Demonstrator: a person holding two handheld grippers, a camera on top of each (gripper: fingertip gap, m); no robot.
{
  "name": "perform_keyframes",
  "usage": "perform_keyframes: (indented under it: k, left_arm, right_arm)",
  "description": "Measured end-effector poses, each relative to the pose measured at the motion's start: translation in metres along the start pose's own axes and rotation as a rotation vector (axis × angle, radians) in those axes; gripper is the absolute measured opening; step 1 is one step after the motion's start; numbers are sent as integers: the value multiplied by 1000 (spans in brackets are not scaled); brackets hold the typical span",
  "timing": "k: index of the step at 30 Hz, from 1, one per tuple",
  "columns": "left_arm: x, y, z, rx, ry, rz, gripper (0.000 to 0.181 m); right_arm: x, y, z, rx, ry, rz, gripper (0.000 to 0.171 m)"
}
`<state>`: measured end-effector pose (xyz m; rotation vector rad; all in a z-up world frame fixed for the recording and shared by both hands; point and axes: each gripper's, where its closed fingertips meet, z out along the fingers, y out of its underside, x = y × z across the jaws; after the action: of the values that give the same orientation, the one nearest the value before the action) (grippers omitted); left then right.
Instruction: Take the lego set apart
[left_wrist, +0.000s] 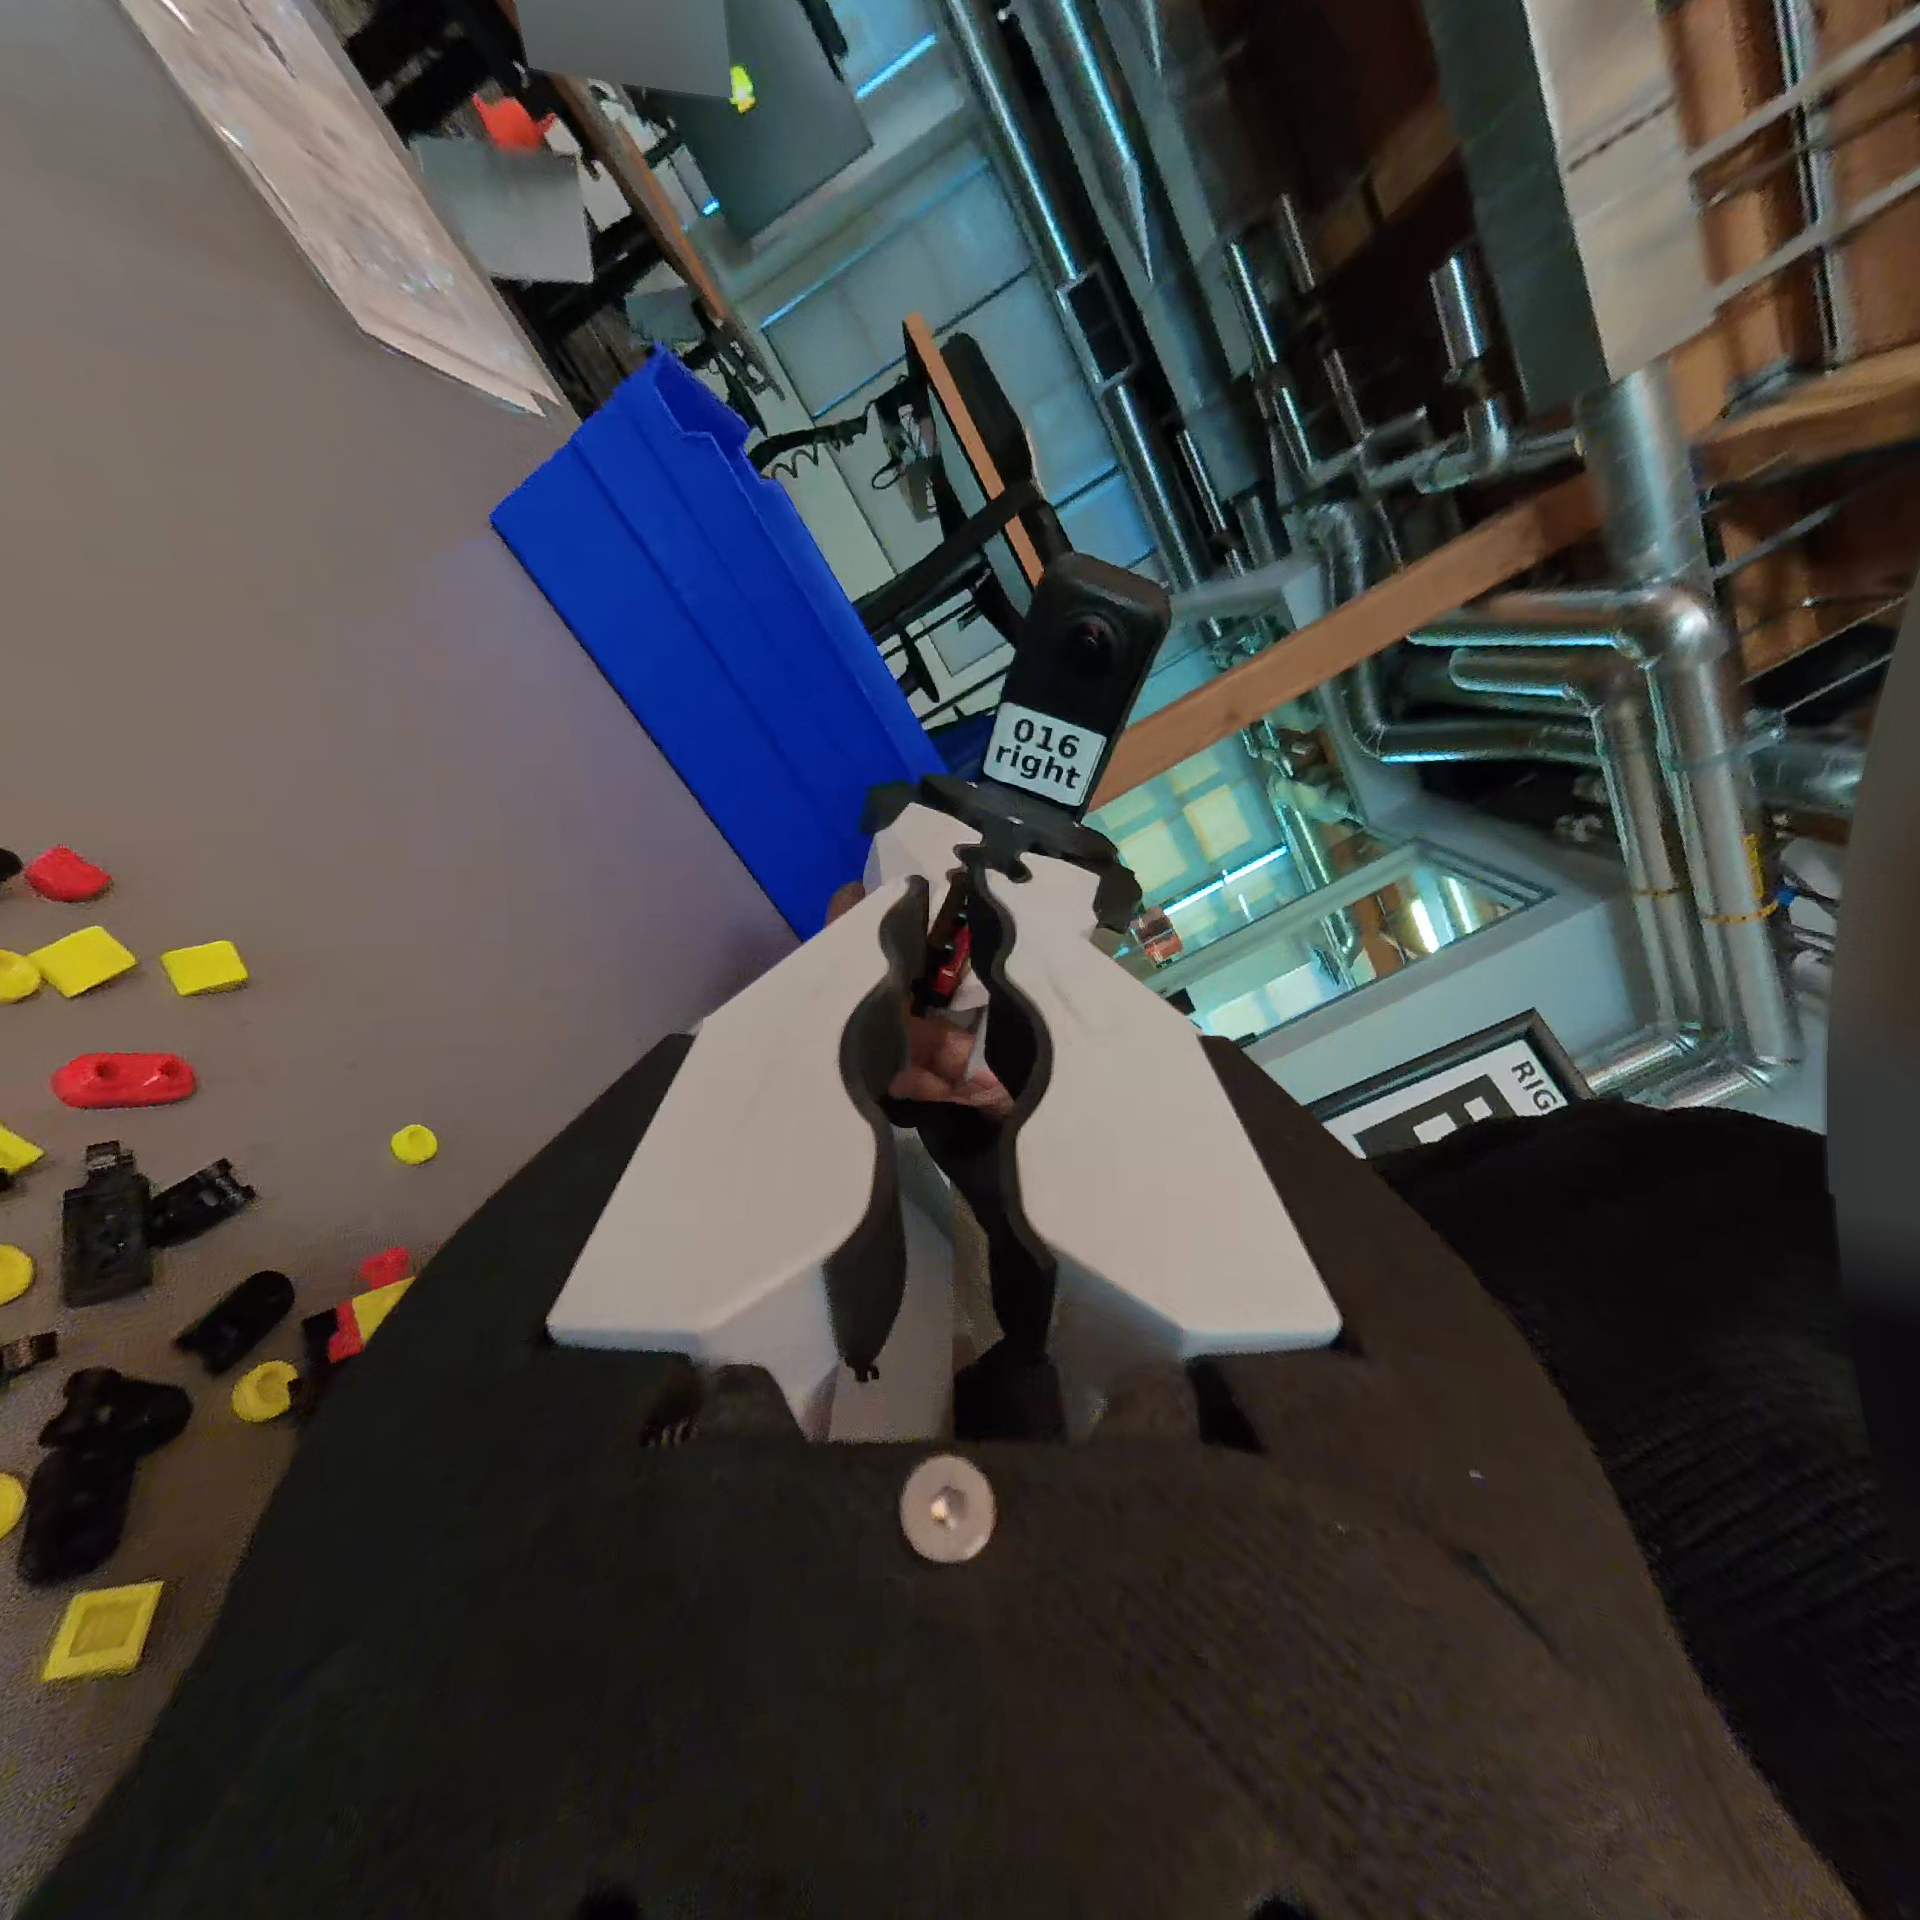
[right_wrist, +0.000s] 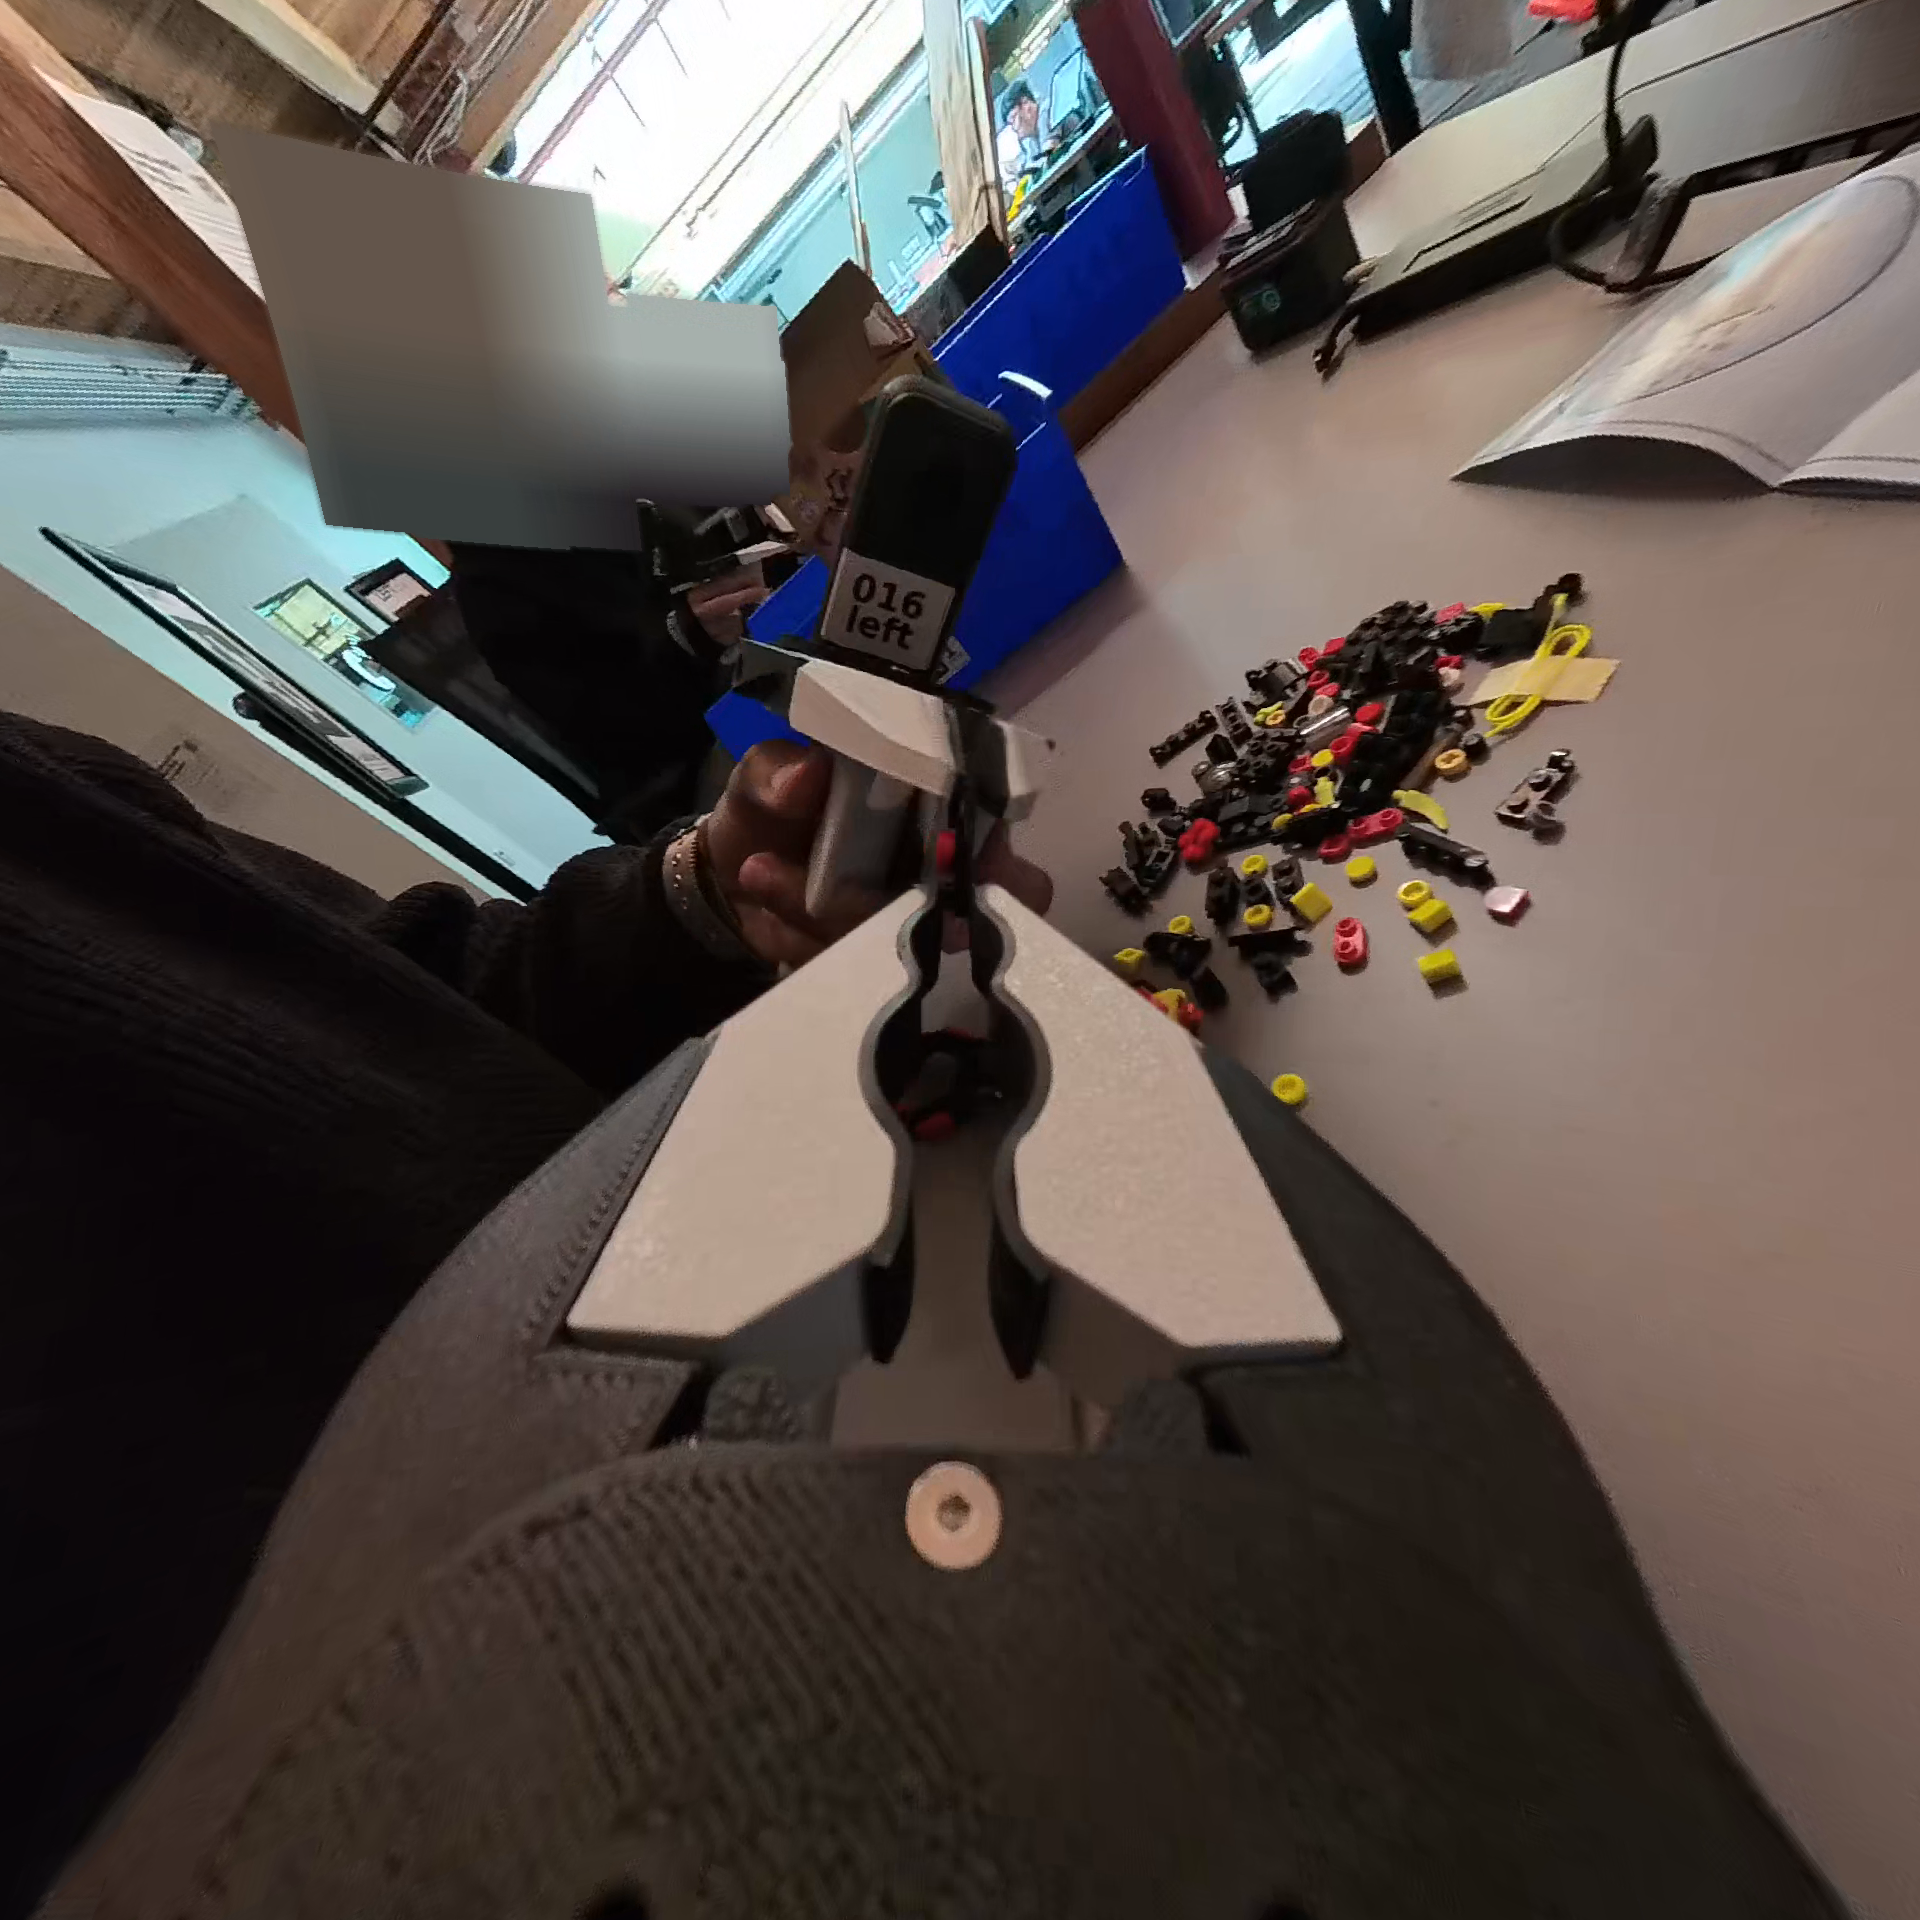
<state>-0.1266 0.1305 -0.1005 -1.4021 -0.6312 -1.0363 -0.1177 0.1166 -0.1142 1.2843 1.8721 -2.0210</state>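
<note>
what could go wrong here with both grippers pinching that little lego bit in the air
1. The small black and red lego piece is clamped tip to tip between the right gripper and the left gripper, above the table; if it snaps apart, bits may fly.
2. Fallen parts could get lost in the loose brick pile.

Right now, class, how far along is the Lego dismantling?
Mostly done: a pile of loose bricks lies on the table. In hand: the left claw and right claw both pinch one small black-and-red assembly. Left: splitting that remnant.
</note>
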Motion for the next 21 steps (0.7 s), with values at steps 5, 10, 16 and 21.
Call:
perform_keyframes:
  k: [5, 10, 16, 21]
  left_arm:
    - [-4, -1, -2, 2, 2, -40, 4]
    - [-3, -1, -4, -2, 14, -45, 2]
    - [-3, 3, -4, -34, 16, -40, 2]
    - [-2, 3, -5, -41, 11, -18, 1]
  right_arm:
    - [5, -1, -1, 14, 31, -34, 3]
    - [4, -10, -7, 64, 17, -24, 3]
    - [4, -13, -9, 78, 13, -25, 3]
    - [2, -13, -9, 97, -40, 52, 2]
